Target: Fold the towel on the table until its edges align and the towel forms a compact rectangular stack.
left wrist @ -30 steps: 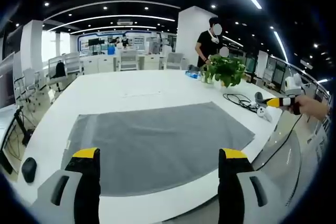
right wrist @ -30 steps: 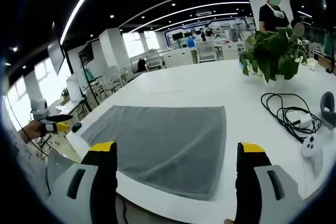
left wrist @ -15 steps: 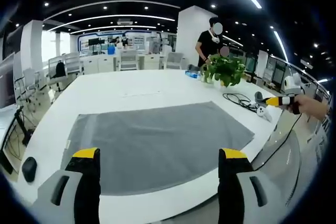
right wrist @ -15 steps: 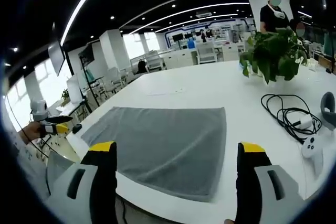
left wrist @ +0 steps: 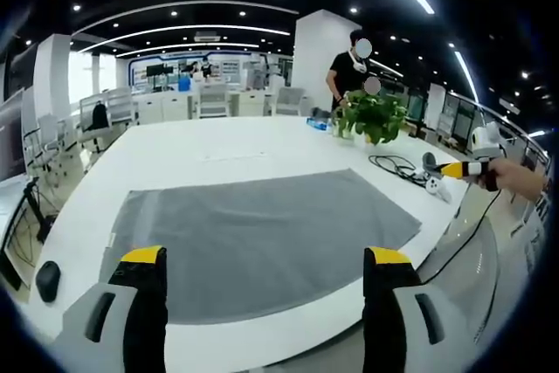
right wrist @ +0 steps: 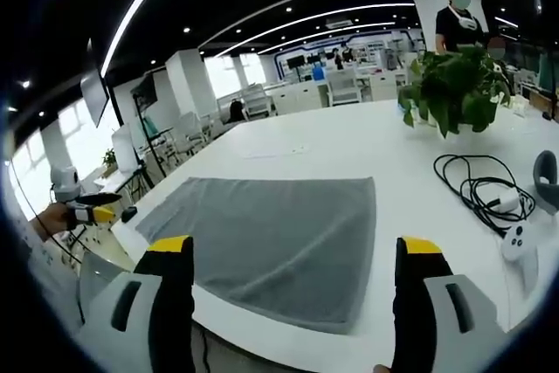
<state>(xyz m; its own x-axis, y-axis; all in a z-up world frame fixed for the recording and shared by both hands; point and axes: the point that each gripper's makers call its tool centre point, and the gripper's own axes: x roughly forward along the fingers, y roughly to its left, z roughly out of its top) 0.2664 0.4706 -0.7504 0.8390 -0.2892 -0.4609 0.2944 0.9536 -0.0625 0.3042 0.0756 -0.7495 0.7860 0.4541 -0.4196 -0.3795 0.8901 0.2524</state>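
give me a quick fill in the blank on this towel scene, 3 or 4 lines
1. The towel lying flat on the white table is ____ in colour.
2. The left gripper has its jaws ____, holding nothing.
3. The potted plant has ____ leaves.
4. The cable coiled beside the towel is ____.

Missing words: grey; open; green; black

Plenty of bare table (right wrist: 349, 141) around the flat towel (right wrist: 279, 233); only the cable (right wrist: 476, 189), controller (right wrist: 517, 240) and plant (right wrist: 454, 89) crowd things at 2 o'clock.
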